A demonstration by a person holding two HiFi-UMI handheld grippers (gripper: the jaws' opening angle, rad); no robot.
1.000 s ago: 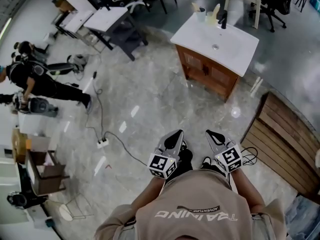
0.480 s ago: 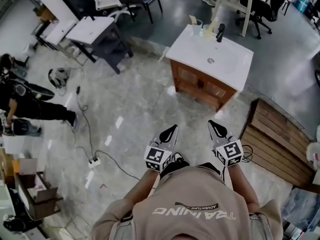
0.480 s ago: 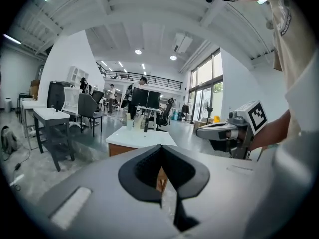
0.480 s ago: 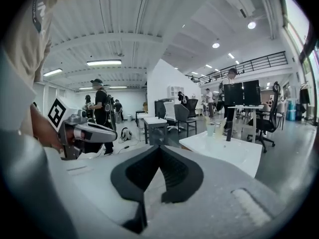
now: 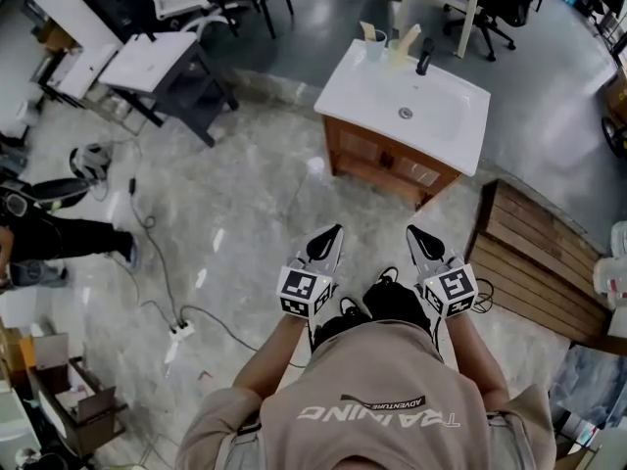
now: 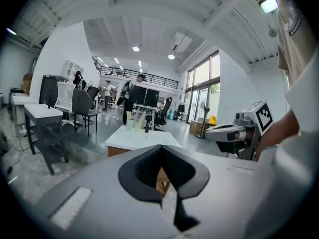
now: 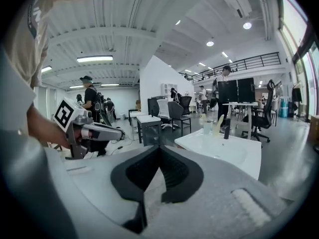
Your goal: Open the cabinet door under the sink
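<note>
The sink unit has a white top [image 5: 443, 116] and a wooden cabinet below, whose two doors [image 5: 384, 160] are closed with dark handles at the middle. It stands on the floor well ahead of both grippers. My left gripper [image 5: 333, 233] and right gripper [image 5: 415, 234] are held side by side in front of the person and point toward the cabinet. Neither touches it. The left gripper [image 6: 160, 147] has its jaws shut on nothing, with the sink top [image 6: 134, 138] beyond them. The right gripper [image 7: 159, 147] also has its jaws shut and holds nothing, with the basin [image 7: 222, 149] ahead to the right.
A cup [image 5: 376, 44] and a black faucet [image 5: 425, 56] stand at the back of the sink. A slatted wooden panel [image 5: 539, 262] lies on the floor to the right. A dark desk [image 5: 162, 67], a power strip with cable [image 5: 176, 329] and a person [image 5: 44, 231] are to the left.
Both grippers have moved forward toward the sink cabinet, which now looks larger and closer. The jaws have stayed shut. The person at the left has slid toward the frame's edge.
</note>
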